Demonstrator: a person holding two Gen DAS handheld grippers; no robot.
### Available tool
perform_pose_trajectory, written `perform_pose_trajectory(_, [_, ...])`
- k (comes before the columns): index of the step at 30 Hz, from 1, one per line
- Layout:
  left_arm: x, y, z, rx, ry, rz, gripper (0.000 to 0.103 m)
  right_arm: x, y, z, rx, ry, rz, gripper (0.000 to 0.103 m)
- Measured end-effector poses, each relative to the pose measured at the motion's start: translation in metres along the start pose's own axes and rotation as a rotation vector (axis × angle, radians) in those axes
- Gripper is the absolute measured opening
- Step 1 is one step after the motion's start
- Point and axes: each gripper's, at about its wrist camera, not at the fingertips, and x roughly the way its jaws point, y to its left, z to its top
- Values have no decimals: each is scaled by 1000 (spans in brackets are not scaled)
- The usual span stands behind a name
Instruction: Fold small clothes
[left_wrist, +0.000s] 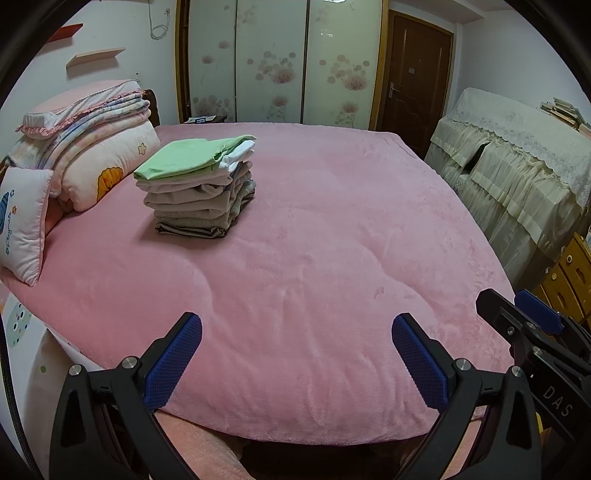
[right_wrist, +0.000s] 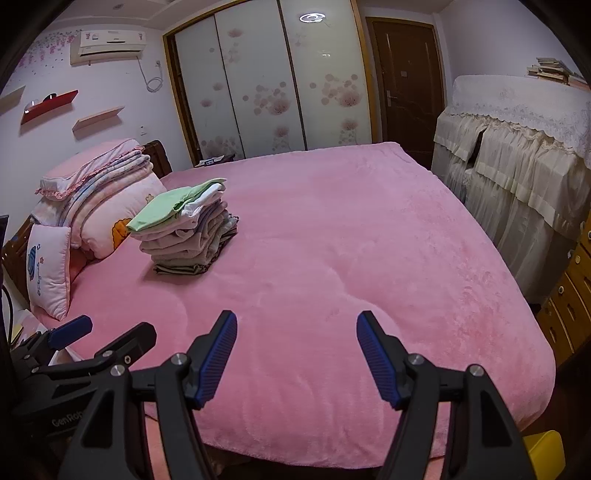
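While both grippers hang over the near edge of the bed (left_wrist: 332, 229), neither has anything in it: the left gripper (left_wrist: 296, 363) has its blue pads spread wide over bare pink cover, and the right gripper (right_wrist: 296, 360) is likewise released, its jaws parted with only blanket showing between them. Each tilts down toward the mattress, side by side, a stance that suits waiting or reaching for the next piece.

The clothes sit as a folded stack (left_wrist: 197, 188) toward the far left of the bed, well apart from both grippers and just beside the bedding (left_wrist: 92, 147) piled at the headboard, likely parked there to leave the middle free as folding space. A green piece (left_wrist: 184, 157) tops the stack. No unfolded garment shows anywhere on the cover, so the folding looks finished, or the next item lies out of view.
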Motion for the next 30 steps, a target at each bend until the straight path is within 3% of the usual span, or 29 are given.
perform_pose_trajectory(30, [6, 6, 0, 7, 14, -13, 102, 5, -3, -2, 3, 10, -21, 68])
